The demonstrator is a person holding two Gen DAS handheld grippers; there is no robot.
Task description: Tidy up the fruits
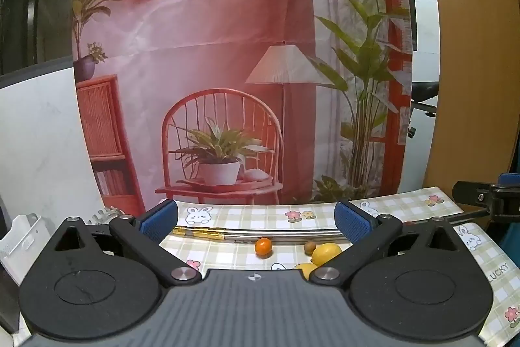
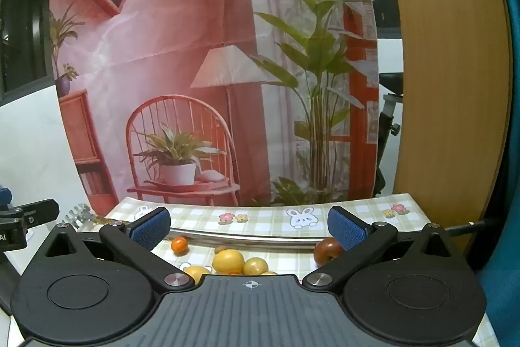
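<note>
Green-and-white checked tablecloth (image 2: 276,217) with bunny and flower prints, small orange fruit (image 2: 179,245), yellow lemons (image 2: 228,261), reddish-brown apple (image 2: 326,250), blue finger pads (image 2: 152,225), pink-red room-scene backdrop (image 2: 182,54).

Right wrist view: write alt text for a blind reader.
Loose fruit lies on a checked tablecloth before the open, empty right tool: a small orange, yellow lemons and a red apple. A printed room backdrop hangs behind.

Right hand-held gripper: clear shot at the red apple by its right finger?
Probably yes. The right hand-held gripper is wide open and empty; the red apple lies alone on the tablecloth, just inside the right finger, yellow fruits well aside.
</note>
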